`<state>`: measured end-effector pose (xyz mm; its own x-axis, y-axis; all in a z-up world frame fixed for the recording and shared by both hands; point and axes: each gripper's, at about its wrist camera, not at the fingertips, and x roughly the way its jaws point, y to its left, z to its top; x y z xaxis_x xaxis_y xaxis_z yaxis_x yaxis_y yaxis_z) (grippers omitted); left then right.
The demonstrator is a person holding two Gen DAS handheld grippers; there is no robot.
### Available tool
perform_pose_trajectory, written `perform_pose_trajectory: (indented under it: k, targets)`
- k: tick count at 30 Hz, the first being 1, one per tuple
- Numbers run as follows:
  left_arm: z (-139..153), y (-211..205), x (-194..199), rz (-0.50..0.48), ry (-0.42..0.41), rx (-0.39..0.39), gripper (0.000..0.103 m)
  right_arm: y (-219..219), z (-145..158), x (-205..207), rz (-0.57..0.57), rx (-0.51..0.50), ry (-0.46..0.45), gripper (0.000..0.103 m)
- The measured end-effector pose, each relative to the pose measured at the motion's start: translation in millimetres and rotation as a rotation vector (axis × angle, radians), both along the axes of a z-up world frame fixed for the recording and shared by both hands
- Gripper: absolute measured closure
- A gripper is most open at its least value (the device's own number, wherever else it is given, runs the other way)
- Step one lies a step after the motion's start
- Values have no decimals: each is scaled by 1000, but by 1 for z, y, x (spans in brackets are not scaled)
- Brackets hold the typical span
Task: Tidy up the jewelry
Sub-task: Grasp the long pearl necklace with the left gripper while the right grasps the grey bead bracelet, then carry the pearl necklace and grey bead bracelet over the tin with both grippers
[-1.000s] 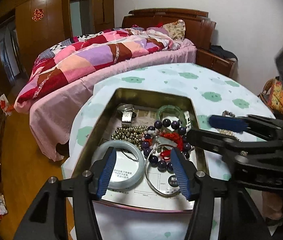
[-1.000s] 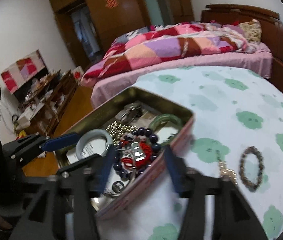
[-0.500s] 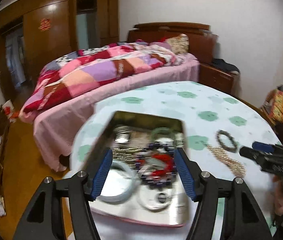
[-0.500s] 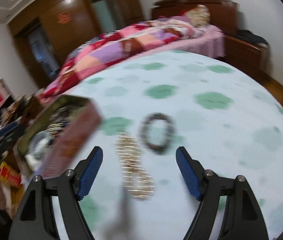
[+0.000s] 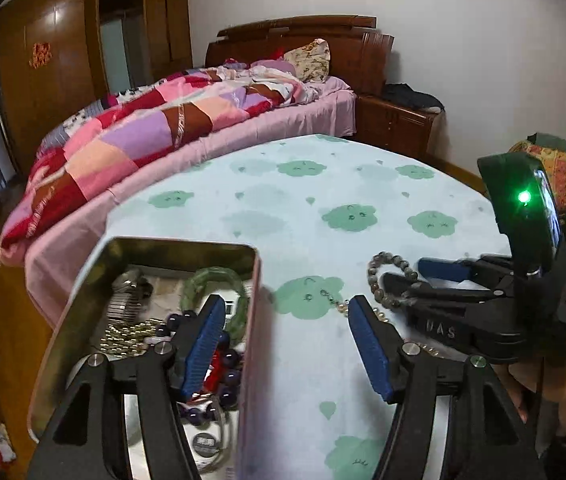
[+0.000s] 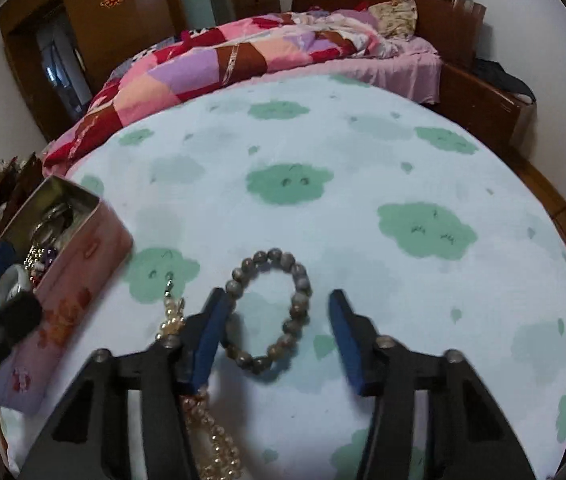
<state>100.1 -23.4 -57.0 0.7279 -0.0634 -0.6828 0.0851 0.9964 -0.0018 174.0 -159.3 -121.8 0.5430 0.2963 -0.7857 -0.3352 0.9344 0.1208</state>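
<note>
Grey stone bracelet and pearl strand lie on the table beside the tin, not yet stored. We hold our right gripper spread around the bracelet; our left gripper spread over the tin's edge.

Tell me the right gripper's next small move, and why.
Probably lower and close on the grey bead bracelet. The right gripper is open with the bracelet lying between its fingers on the tablecloth, outside the tin.
</note>
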Motion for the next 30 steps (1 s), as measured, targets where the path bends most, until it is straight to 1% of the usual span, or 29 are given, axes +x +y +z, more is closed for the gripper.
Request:
perform_pose_trajectory:
  k: [1,3,5,7,10,12,14,15,16,18,20,21,22,23,26,28,30]
  targets:
    - [0,-2,0,-3,1,1,39,-2,-1,-1,2,-27,7,91]
    - [1,-12,-4,-34,-5,7,39,-13,-2,-6,8,-10,6,91]
    - [0,-22,-5,-58,-6,17,39,-28,-1,-15,-12,-9,-1,91]
    - [-5,-37,-5,-101,12,13,39,-45,0,-23,-35,3,-4,91]
    - [-15,-56,-1,-148,49,18,39,-74,5,-33,-102,54,-23,91]
    - [-24,-65,3,-165,82,21,39,-81,9,-37,-127,60,-43,91]
    - [-32,-70,8,-172,121,6,39,-87,6,-38,-131,83,-29,91]
    - [-37,-73,13,-172,150,1,41,-86,6,-38,-129,90,-25,91]
    - [-41,-73,16,-166,165,2,47,-87,7,-39,-125,96,-27,91]
    - [-48,-76,20,-179,197,-25,53,-85,8,-38,-119,100,-29,91]
    - [-48,-79,19,-178,177,13,68,-84,8,-37,-113,109,-26,91]
    - [-46,-81,16,-196,174,22,94,-85,8,-36,-113,114,-25,91]
    - [-46,-80,16,-215,188,-6,98,-86,8,-36,-116,123,-26,91]
    - [-44,-79,12,-231,198,-39,98,-88,9,-37,-118,133,-32,91]
    - [-36,-79,-10,-257,154,-10,98,-85,15,-43,-114,134,-72,91]
    - [-30,-73,-16,-253,142,-23,98,-80,17,-48,-99,134,-87,91]
    - [-18,-66,-26,-246,108,-27,98,-74,20,-52,-81,141,-93,91]
